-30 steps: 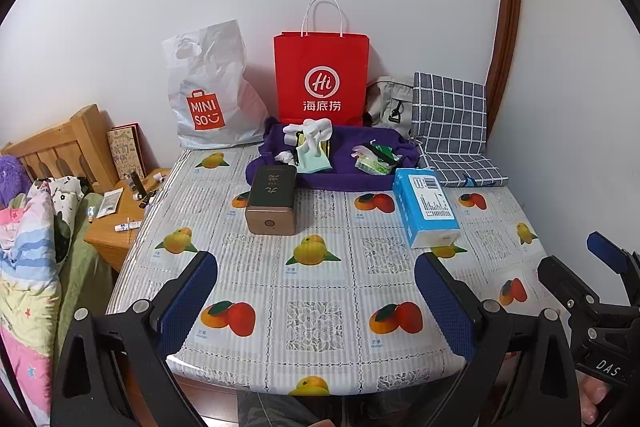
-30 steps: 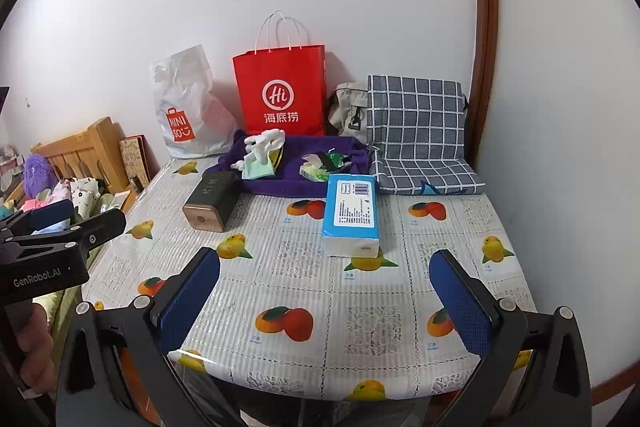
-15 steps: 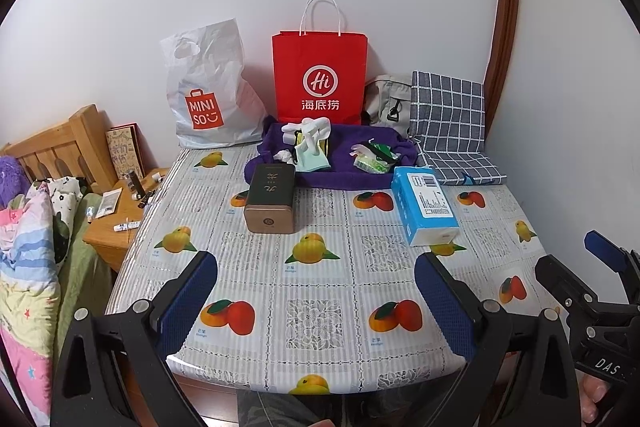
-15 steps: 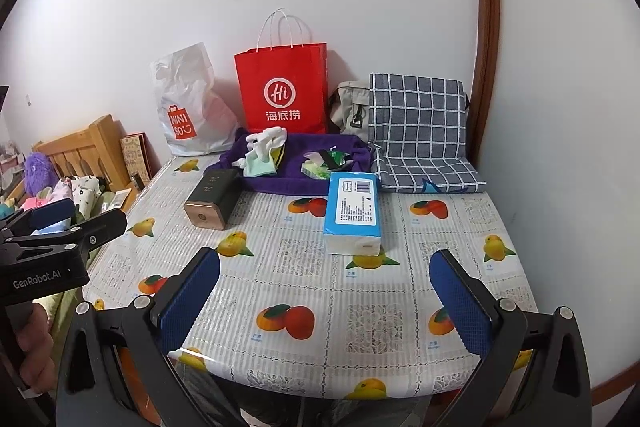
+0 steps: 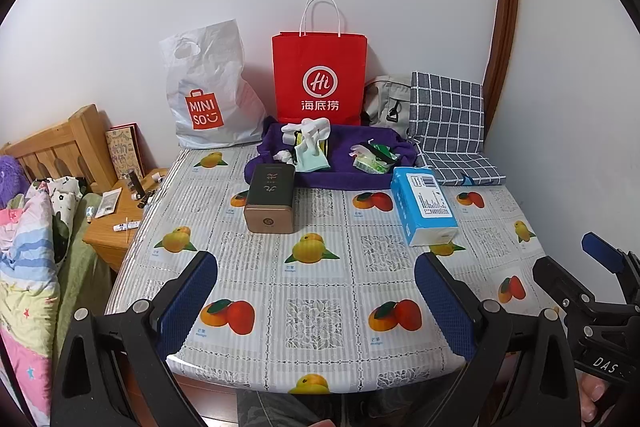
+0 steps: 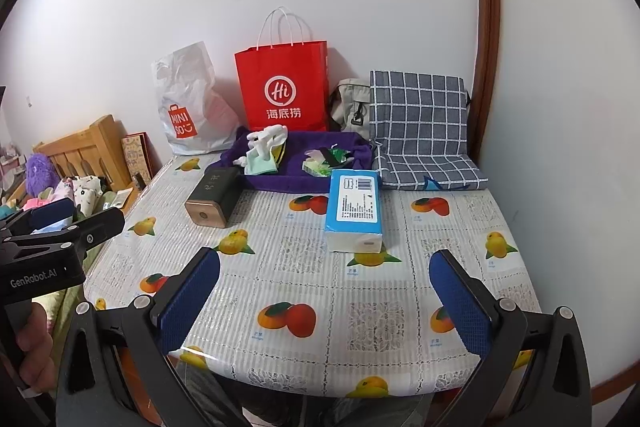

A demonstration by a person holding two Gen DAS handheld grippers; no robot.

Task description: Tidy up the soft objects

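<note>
A purple cloth tray (image 5: 340,179) (image 6: 296,181) sits at the back of the table. It holds white and mint socks (image 5: 308,143) (image 6: 262,151) and green-white packets (image 5: 370,159) (image 6: 324,163). A blue tissue pack (image 5: 422,207) (image 6: 354,209) and a dark tin box (image 5: 270,199) (image 6: 214,197) lie in front of it. My left gripper (image 5: 316,303) and my right gripper (image 6: 324,303) are open and empty, over the table's near edge.
A red paper bag (image 5: 320,83), a white Miniso bag (image 5: 208,95), a grey pouch (image 5: 386,103) and a checked cushion (image 5: 448,123) line the back wall. A wooden nightstand (image 5: 116,215) and a bed with bedding (image 5: 28,235) are on the left. A wall stands on the right.
Both views have shifted only slightly; the table's objects have not moved and both grippers stay open.
</note>
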